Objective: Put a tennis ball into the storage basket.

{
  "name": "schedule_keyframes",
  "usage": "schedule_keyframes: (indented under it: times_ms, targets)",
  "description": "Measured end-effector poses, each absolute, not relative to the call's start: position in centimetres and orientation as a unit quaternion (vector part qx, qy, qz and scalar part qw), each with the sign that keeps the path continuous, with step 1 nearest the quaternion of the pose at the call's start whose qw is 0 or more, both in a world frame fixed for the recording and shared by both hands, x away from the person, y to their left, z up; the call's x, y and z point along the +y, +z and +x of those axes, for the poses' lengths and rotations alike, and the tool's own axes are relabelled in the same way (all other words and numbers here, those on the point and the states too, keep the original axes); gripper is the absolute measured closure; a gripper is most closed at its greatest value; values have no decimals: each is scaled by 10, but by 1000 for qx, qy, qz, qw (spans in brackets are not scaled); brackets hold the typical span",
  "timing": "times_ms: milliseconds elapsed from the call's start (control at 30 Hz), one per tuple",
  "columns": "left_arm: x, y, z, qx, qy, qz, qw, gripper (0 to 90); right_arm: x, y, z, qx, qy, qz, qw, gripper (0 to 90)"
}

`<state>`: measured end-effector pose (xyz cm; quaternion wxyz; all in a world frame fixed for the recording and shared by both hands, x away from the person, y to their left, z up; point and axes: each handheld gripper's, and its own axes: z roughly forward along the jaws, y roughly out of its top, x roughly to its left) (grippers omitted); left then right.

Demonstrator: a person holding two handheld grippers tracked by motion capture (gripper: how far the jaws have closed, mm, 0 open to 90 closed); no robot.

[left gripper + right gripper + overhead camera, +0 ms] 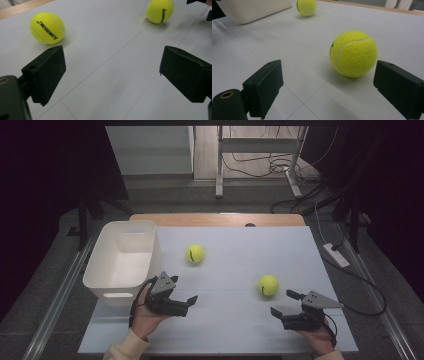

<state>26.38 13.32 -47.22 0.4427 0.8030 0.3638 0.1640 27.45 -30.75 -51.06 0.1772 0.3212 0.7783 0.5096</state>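
Two yellow tennis balls lie on the white table top. One ball (195, 253) (47, 28) (306, 7) rests near the white bin (122, 260) (254, 8). The other ball (268, 285) (160, 10) (353, 53) lies right of centre. My left gripper (184, 289) (112, 67) sits just right of the bin's front corner, open, with bare table between its jaws. My right gripper (282, 302) (327, 82) is open too, just short of the nearer ball, which sits ahead of its right jaw and is not touched.
The bin stands at the table's left edge and looks empty. A wooden strip (220, 219) runs along the far edge. Beyond it are a metal stand (260, 165) and cables on the floor. A white power strip (336, 255) lies off the right side.
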Motion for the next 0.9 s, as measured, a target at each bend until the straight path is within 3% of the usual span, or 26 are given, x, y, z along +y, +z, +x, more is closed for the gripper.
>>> schedule_keyframes:
  times_ms: [900]
  targets:
    - [112, -466, 282, 359, 162, 812, 431, 73, -308, -511, 275, 778, 510, 322, 176, 87]
